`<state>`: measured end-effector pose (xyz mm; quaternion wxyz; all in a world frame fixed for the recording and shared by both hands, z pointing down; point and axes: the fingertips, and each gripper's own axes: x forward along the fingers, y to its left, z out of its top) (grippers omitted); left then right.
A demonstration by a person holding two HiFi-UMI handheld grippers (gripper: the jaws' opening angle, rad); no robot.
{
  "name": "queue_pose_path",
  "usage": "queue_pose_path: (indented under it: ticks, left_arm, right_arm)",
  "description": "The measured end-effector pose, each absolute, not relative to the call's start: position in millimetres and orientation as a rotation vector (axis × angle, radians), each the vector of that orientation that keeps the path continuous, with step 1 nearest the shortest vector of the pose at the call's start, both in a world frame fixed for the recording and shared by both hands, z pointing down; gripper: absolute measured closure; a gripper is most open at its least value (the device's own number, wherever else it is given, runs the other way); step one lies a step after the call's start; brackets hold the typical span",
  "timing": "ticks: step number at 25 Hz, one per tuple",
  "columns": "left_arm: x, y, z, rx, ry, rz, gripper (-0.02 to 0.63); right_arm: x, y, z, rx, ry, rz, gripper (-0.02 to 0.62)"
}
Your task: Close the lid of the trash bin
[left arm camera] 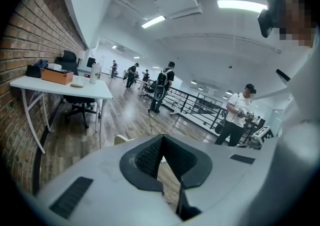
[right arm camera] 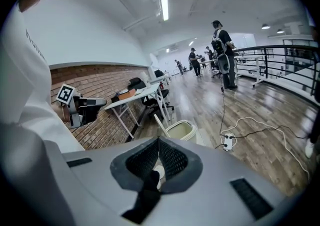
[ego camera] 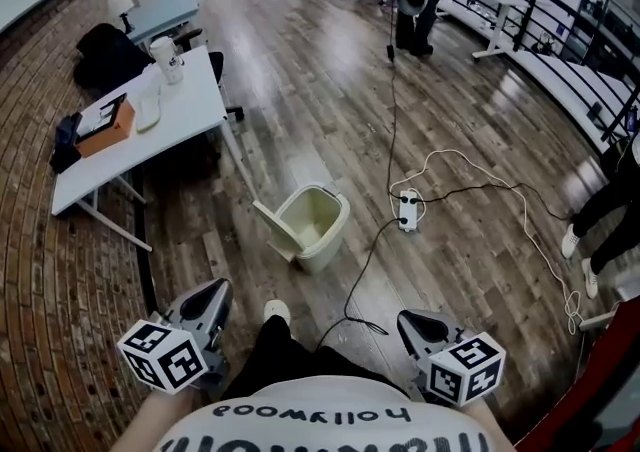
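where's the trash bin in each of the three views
Head view: the trash bin stands on the floor at centre, lid open, leaning left.
Left gripper view: only a cream edge shows, low and left of centre, probably the bin's.
Right gripper view: the bin is just above the jaws, slightly right of centre, lid up.
Shared landmark: the white table by the brick wall, in all three views.
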<state>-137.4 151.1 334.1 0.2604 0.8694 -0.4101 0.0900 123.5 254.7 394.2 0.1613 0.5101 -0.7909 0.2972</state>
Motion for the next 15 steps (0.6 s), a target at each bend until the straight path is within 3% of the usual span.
queue_pose_path:
  ticks: [15]
  left_arm:
    - [-109, 111, 331, 2.419, -1.014, 0.255, 0.6]
  right_arm:
    - [132, 228, 394, 1.528, -2.238, 0.879, 0.586]
